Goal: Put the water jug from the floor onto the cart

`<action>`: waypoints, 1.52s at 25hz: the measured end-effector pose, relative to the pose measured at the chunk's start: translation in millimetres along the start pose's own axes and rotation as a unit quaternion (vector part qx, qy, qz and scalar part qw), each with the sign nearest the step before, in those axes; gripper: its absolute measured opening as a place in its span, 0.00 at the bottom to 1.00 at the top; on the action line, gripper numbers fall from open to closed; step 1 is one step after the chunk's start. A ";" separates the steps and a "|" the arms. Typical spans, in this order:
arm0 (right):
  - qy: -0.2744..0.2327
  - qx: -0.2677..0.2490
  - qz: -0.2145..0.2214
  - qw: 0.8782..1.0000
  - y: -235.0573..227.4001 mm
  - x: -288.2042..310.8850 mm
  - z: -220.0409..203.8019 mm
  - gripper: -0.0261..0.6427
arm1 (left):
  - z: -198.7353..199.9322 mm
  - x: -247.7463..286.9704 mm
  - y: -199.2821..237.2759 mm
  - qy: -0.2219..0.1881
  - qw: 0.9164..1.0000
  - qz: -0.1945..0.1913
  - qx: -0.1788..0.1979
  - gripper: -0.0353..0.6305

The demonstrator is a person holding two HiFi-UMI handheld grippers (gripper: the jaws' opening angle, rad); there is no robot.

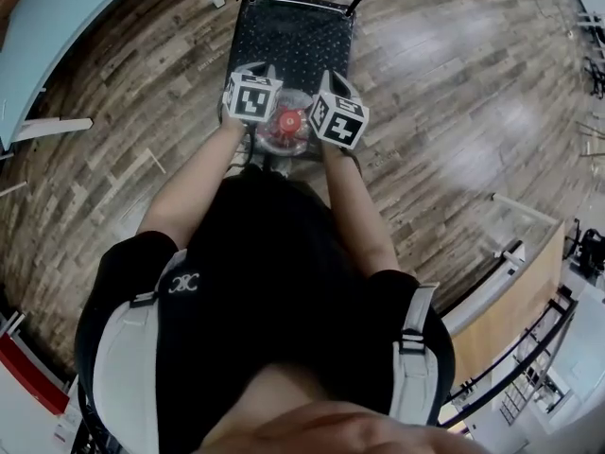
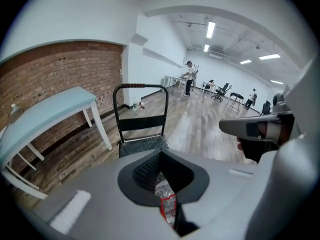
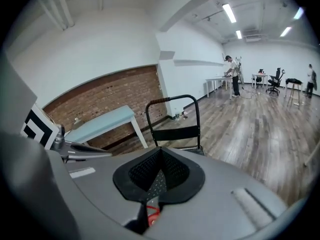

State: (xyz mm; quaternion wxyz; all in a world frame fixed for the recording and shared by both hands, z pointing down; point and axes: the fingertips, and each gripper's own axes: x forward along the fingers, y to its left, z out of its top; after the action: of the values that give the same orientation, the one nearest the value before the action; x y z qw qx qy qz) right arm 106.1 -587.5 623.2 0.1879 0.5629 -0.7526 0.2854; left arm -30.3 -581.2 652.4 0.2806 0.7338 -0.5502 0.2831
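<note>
The water jug (image 1: 288, 132), clear with a red cap, stands just short of the near edge of the black cart deck (image 1: 293, 36), between my two grippers. My left gripper (image 1: 255, 76) and right gripper (image 1: 331, 81) hang on either side of its top, both angled down toward the cart. In the left gripper view the left gripper (image 2: 159, 156) has its pads together with nothing between them; the jug's clear plastic and red label (image 2: 168, 204) show beneath. In the right gripper view the right gripper (image 3: 161, 159) is likewise shut and empty, the red cap (image 3: 152, 210) below it.
The cart's upright handle (image 2: 140, 86) rises at its far end. A light-blue table (image 1: 57, 26) stands to the left by a brick wall (image 2: 60, 69). A wooden frame (image 1: 515, 296) lies at the right. People and chairs (image 2: 190, 76) are far down the hall.
</note>
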 end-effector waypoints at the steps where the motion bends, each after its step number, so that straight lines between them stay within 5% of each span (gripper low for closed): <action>1: -0.010 -0.001 -0.001 1.000 1.9 -1.1 10.5 0.06 | 13.0 -4.0 -0.2 -0.014 1.000 0.000 0.005 0.05; 8: -0.063 -0.006 -0.008 0.998 8.9 -9.5 66.4 0.06 | 79.6 -32.4 1.3 -0.077 0.997 -0.001 0.019 0.05; 20: -0.136 -0.008 -0.001 0.991 20.5 -26.6 134.0 0.06 | 127.2 -50.9 3.0 -0.114 0.993 -0.022 0.009 0.05; 38: -0.076 0.034 0.011 0.996 12.2 -1.2 126.5 0.06 | 135.6 -35.7 -0.1 -0.102 0.994 -0.024 0.023 0.05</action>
State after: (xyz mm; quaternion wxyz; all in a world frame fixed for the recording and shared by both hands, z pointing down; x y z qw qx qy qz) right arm 99.7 -665.2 522.8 0.1075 0.5808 -0.7607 0.2691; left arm -24.1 -656.2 534.1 0.2132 0.7780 -0.5514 0.2126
